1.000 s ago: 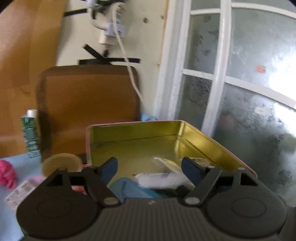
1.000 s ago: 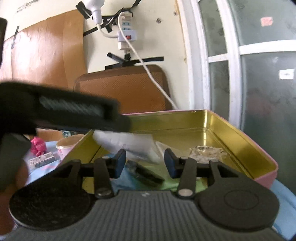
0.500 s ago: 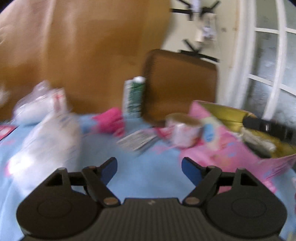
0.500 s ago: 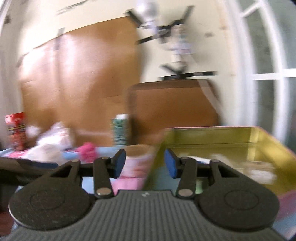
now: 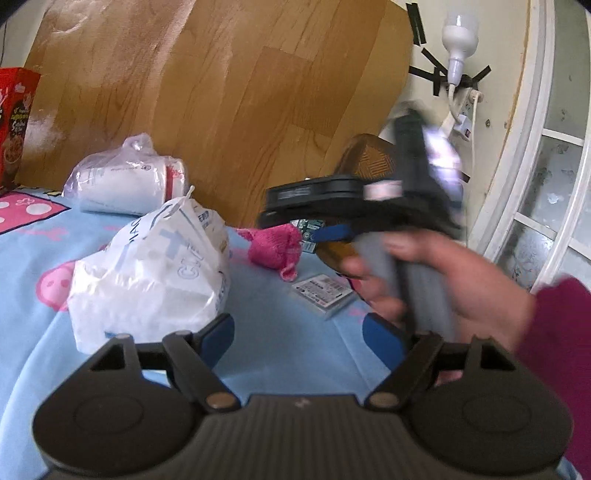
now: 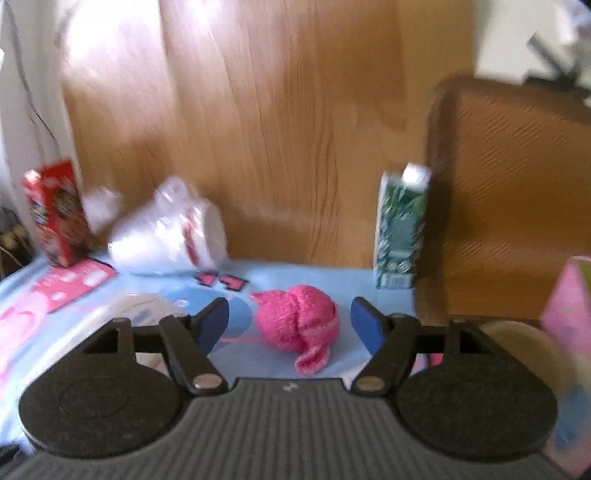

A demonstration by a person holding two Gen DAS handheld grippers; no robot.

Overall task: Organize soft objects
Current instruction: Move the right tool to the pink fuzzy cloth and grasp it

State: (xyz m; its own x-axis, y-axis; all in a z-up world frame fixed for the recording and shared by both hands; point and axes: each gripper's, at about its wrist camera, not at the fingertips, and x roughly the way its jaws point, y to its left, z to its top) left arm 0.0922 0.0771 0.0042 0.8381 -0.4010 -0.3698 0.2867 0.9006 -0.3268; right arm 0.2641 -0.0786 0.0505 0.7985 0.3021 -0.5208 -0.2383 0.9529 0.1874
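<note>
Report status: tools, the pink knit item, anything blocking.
Right tool open, empty, lined up on pink knit item, not yet touching. Left tool open, empty, white plastic bag ahead-left. Path clear.

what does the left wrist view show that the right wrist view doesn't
Only the left wrist view shows the person's hand gripping the right gripper's handle, a white plastic bag, a flat barcoded packet and a light bulb on the wall.

Only the right wrist view shows the green carton in full, the pink tin's corner and the right gripper framing the sock.

Both show the pink sock, the bagged white roll, the red box and the blue cloth.
</note>
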